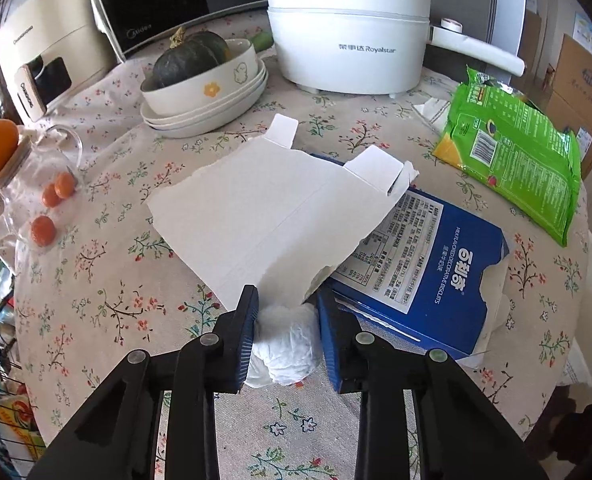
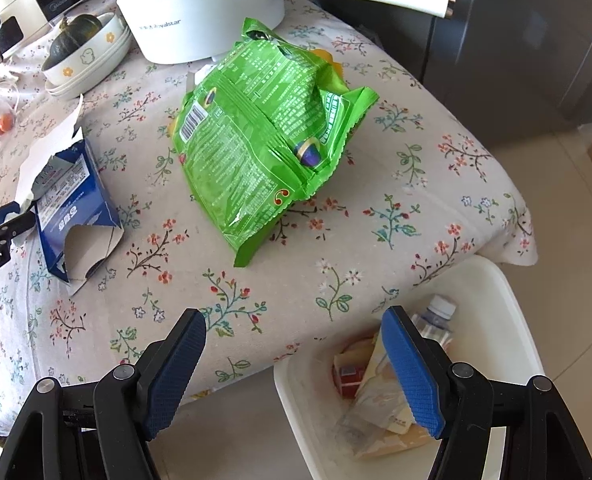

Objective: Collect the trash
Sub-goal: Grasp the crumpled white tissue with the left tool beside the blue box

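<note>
From the left wrist view, the left hand-held gripper point(image 1: 286, 334) has a crumpled white tissue ball point(image 1: 286, 350) between its blue pads; the left pad touches it, but on the right side I cannot tell if the pad presses. The ball lies on the worktop point(image 1: 96, 280) with the floral cloth, just beside the torn blue biscuit box point(image 1: 427, 276), whose white flap point(image 1: 268, 208) spreads over the middle. The green snack bag point(image 1: 515, 152) lies near the right edge. A bowl with a pumpkin point(image 1: 200, 76) and a white cooking pot point(image 1: 347, 40) stand at the far side. The near cloth is free.

From the right wrist view, the right hand-held gripper point(image 2: 292, 376) stands wide apart and holds nothing, over the worktop's near edge. Below the corner stands a white bin point(image 2: 507, 320) with trash inside. The green bag and the blue box are well apart, with bare cloth between them.
</note>
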A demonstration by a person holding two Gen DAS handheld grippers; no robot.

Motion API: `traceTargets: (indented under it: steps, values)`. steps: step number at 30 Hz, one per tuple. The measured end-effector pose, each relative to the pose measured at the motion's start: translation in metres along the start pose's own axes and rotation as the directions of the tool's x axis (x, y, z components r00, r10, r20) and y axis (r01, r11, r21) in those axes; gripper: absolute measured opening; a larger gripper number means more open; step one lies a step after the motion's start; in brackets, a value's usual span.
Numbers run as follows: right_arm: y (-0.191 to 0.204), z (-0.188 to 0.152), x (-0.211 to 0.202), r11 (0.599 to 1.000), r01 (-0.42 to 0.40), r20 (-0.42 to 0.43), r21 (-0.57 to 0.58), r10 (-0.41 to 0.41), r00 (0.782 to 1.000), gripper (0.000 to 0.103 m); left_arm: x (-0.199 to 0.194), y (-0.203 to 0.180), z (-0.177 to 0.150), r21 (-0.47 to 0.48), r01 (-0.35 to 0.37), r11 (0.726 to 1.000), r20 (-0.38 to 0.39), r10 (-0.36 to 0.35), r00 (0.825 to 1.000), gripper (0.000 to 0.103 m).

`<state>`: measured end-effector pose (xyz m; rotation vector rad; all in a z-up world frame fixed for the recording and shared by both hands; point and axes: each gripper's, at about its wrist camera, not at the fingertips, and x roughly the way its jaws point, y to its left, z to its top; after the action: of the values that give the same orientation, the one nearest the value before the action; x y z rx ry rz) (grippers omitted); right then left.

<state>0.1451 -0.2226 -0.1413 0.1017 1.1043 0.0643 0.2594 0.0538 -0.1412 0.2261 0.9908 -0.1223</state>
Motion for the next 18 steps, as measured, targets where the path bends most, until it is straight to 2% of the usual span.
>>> traceTargets:
  steps: [7,13,18]
  values:
    - [0.004,0.000,-0.007,1.000,0.004,0.023,0.002,-0.004,1.000,0.076,-0.044,0.027,0.000,-0.126,0.062,0.990,0.096,-0.050,0.994,0.029]
    - [0.018,0.002,-0.016,1.000,-0.007,0.055,-0.004,0.007,0.998,0.076,-0.088,0.069,-0.011,-0.273,0.163,0.948,0.186,-0.114,0.976,0.028]
    - [0.036,0.005,-0.022,0.999,-0.033,0.081,-0.002,0.033,0.996,0.076,-0.122,0.088,-0.029,-0.305,0.194,0.932,0.233,-0.125,0.964,0.028]
